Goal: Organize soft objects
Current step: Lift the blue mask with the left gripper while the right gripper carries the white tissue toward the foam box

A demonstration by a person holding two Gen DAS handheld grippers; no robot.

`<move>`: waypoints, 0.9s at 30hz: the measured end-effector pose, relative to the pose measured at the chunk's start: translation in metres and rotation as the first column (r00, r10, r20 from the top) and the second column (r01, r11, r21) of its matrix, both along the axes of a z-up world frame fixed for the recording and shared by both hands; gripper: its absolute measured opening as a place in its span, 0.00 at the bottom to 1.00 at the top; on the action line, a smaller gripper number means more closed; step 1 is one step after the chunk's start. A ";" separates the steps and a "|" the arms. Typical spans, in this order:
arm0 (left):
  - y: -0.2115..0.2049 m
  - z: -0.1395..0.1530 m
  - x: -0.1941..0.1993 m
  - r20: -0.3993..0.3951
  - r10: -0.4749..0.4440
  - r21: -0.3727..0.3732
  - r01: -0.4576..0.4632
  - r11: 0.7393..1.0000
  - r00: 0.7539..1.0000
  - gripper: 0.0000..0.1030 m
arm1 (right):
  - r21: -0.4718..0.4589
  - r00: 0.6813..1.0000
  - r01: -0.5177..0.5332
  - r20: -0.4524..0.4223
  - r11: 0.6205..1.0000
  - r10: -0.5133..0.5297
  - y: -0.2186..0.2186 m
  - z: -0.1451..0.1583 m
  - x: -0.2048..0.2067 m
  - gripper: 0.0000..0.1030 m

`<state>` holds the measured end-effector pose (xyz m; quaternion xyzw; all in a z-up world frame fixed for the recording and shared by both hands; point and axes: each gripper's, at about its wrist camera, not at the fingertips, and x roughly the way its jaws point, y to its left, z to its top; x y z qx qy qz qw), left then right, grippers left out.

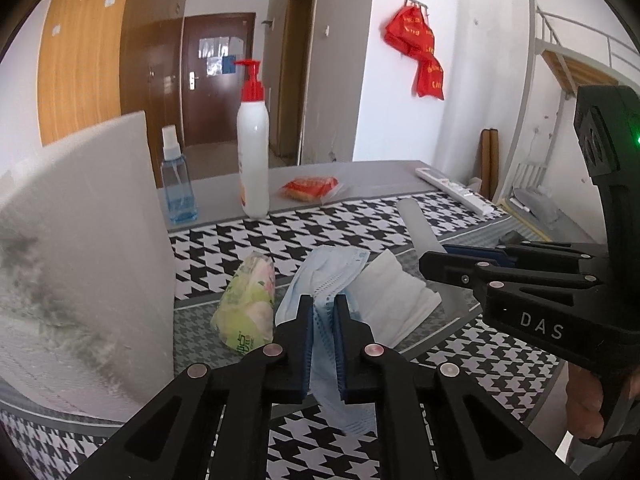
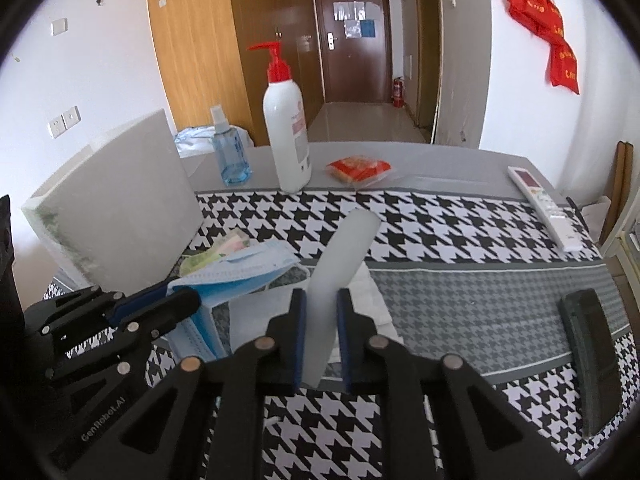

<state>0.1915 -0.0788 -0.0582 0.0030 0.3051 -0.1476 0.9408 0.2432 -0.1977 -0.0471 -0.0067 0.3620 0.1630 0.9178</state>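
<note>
Between the left gripper's [image 1: 324, 304] closed jaws a pleated blue mask [image 1: 326, 276] is pinched; a translucent white pouch [image 2: 340, 264] is clamped by the right gripper [image 2: 322, 300].

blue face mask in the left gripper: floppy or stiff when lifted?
Likely floppy: the face mask bends and droops either side of the left hand-held gripper pinching it. Probably light, since that narrow pinch carries it. Its loose ends may snag.

Both grippers are built of black plastic links, joined by round metal pins; blue pads [image 1: 339, 340] line the fingers.
</note>
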 end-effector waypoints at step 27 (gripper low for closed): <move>0.009 0.064 -0.037 0.215 0.036 0.032 -0.044 0.999 0.976 0.10 | 0.055 0.982 0.011 0.189 0.998 -0.022 -0.015 0.042 -0.032 0.18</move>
